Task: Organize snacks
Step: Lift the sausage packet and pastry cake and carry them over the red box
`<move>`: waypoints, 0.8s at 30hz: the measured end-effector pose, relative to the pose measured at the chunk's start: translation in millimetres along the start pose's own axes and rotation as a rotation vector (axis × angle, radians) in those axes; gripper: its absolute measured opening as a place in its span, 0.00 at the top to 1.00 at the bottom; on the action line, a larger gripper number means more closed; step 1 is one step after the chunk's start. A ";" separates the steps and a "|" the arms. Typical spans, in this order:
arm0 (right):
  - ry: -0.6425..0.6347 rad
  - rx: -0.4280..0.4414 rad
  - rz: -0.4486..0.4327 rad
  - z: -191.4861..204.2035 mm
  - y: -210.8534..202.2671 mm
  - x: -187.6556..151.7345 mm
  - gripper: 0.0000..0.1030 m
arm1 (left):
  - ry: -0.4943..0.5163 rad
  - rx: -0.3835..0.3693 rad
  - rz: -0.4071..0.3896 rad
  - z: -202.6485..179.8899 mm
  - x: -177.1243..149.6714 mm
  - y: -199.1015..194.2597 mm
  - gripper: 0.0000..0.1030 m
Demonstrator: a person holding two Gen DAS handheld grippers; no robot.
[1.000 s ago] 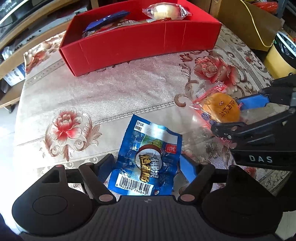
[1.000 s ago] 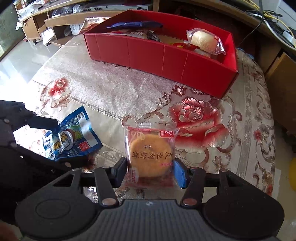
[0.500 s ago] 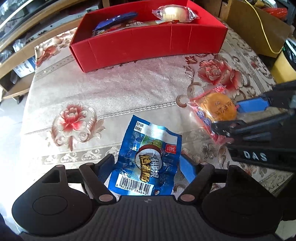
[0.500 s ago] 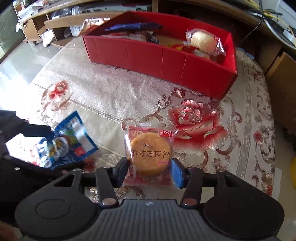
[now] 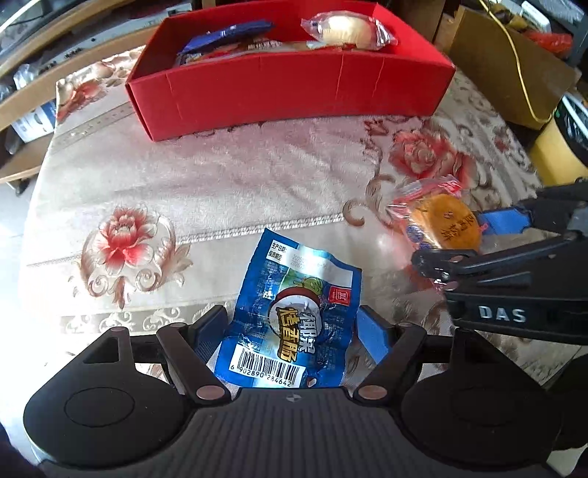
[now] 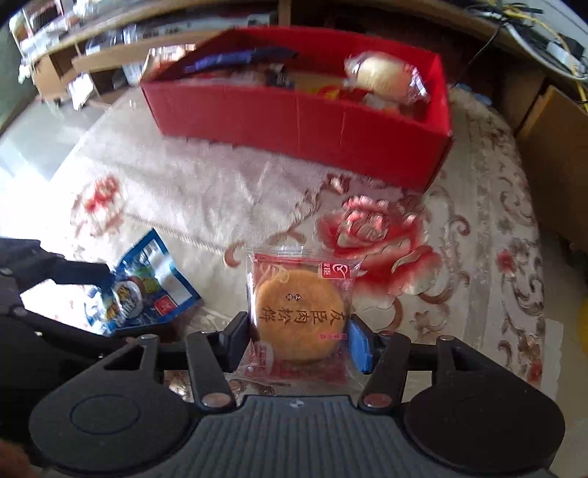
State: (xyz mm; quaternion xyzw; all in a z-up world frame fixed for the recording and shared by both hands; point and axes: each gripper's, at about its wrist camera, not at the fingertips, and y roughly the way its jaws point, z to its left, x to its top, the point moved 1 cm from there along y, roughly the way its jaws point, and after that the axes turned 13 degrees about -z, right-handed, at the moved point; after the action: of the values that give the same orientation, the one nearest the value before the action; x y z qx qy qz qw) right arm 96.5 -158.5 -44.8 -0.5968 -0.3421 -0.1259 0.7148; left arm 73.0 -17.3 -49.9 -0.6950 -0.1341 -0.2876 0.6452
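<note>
A blue snack packet (image 5: pixel 294 312) with a barcode sits between the blue pads of my left gripper (image 5: pixel 294 331), which is shut on it. My right gripper (image 6: pixel 299 338) is closed around a round golden cake (image 6: pixel 301 316) in a clear and red wrapper. Its jaws are opening, but both pads still touch the cake. In the left wrist view the right gripper (image 5: pixel 459 239) and cake (image 5: pixel 441 224) are at the right. The red box (image 5: pixel 294 95) stands at the far side of the table, holding a wrapped bun (image 5: pixel 349 29) and a dark blue packet (image 5: pixel 228 35).
A floral tablecloth (image 5: pixel 220 184) covers the table between the grippers and the box. A cardboard box (image 5: pixel 507 73) and a yellow bin (image 5: pixel 558 154) stand off the table's right side. Wooden shelves (image 5: pixel 36 92) line the left, beyond the table edge.
Both snacks stay between their jaws. The right gripper's pads stand slightly wider apart. The right wrist view has blurred, and the red box looks a little nearer in it.
</note>
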 end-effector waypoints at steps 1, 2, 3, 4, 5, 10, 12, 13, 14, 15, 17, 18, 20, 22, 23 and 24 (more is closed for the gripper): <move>0.010 0.001 -0.015 -1.3 -5.0 1.2 0.45 | -0.007 -0.004 -0.006 0.4 0.4 -1.4 0.21; 0.017 -0.001 -0.028 -2.5 -9.1 2.2 0.45 | -0.016 -0.007 -0.013 1.3 1.7 -3.7 0.21; 0.024 -0.005 -0.039 -3.5 -12.4 3.5 0.45 | -0.023 -0.007 -0.020 1.7 2.7 -5.7 0.21; 0.028 -0.007 -0.045 -4.1 -14.7 4.5 0.45 | -0.028 -0.002 -0.027 2.1 3.8 -7.7 0.21; 0.029 -0.007 -0.047 -3.7 -15.7 5.0 0.45 | -0.036 0.004 -0.036 3.2 5.2 -9.6 0.21; 0.049 -0.006 -0.073 -5.8 -22.5 11.5 0.45 | -0.061 0.031 -0.064 5.5 17.7 -21.1 0.22; 0.061 -0.016 -0.102 -9.1 -27.7 19.4 0.45 | -0.061 0.036 -0.096 5.1 26.9 -27.4 0.22; 0.064 -0.021 -0.114 -10.9 -29.4 23.4 0.45 | -0.068 0.033 -0.106 6.2 31.3 -28.6 0.22; 0.071 -0.025 -0.126 -12.9 -30.9 27.1 0.45 | -0.074 0.030 -0.115 5.6 35.2 -29.0 0.22; 0.083 -0.027 -0.135 -16.5 -31.3 31.1 0.45 | -0.075 0.027 -0.129 4.9 40.5 -29.9 0.22; 0.105 -0.040 -0.146 -22.8 -30.9 38.1 0.45 | -0.062 0.027 -0.152 2.5 49.5 -29.1 0.22; 0.110 -0.049 -0.154 -25.8 -31.2 42.5 0.45 | -0.056 0.028 -0.162 0.5 55.4 -27.8 0.22; 0.128 -0.051 -0.170 -33.0 -32.5 50.8 0.45 | -0.056 0.026 -0.176 -2.0 67.0 -24.1 0.22; 0.142 -0.057 -0.198 -39.1 -34.1 60.8 0.45 | -0.059 0.020 -0.194 -3.4 79.8 -20.7 0.22; 0.151 -0.059 -0.212 -42.4 -34.5 66.0 0.45 | -0.060 0.016 -0.204 -3.6 85.4 -19.7 0.22; 0.160 -0.059 -0.222 -45.9 -34.2 71.7 0.45 | -0.063 0.010 -0.219 -3.6 92.8 -18.2 0.22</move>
State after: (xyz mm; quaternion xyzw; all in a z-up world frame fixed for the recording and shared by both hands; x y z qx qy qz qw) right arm 144.7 -194.0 24.8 -0.5642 -0.3442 -0.2614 0.7035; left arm 136.2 -35.5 18.2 -0.6818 -0.2309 -0.3334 0.6088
